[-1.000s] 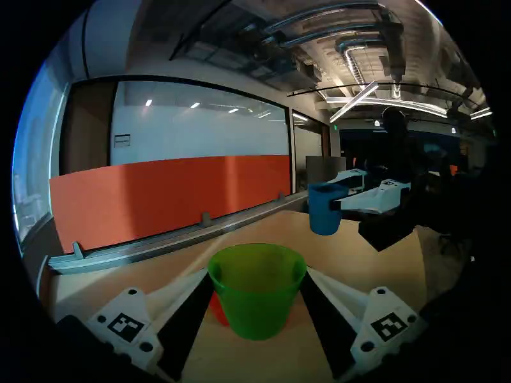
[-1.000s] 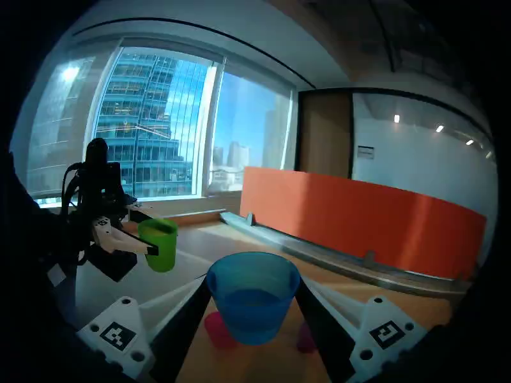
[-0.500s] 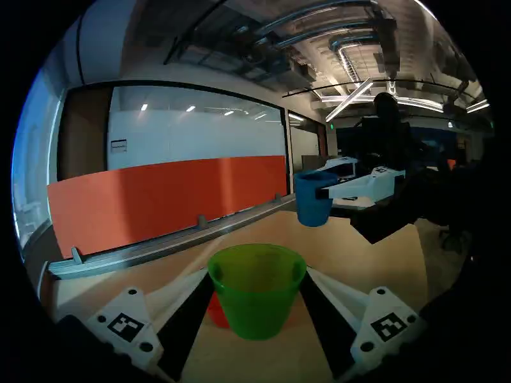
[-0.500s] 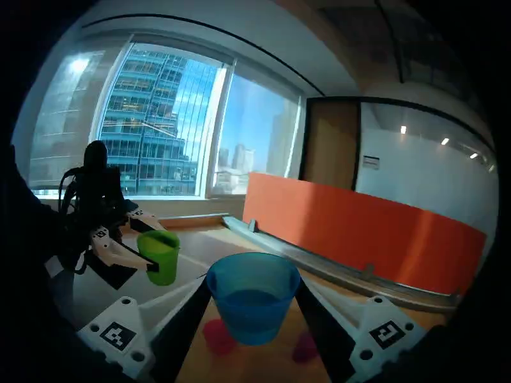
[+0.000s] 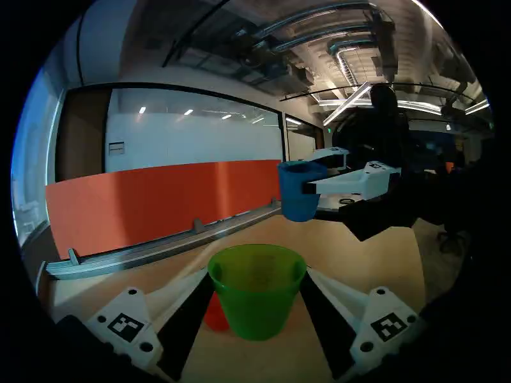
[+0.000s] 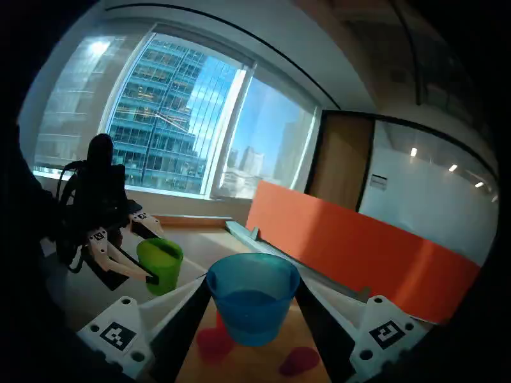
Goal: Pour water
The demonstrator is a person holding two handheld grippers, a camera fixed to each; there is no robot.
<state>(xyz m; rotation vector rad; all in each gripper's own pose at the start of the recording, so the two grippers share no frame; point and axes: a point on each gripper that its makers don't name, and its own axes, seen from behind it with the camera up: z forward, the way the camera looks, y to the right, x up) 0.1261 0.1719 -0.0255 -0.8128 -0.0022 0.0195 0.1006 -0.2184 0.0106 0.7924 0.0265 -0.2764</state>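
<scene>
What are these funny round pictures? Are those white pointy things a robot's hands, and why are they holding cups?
There is no robot. A person holds two grabbing tools, each with two white fingers and a small camera riding on it. The camera's wide lens makes the pictures round. One picture looks along the left gripper, which squeezes a green cup that looks empty. The other looks along the right gripper, which squeezes a blue cup with water inside. Each camera also sees the other tool farther off. Below them is a wooden table, where a small red thing stands.
</scene>
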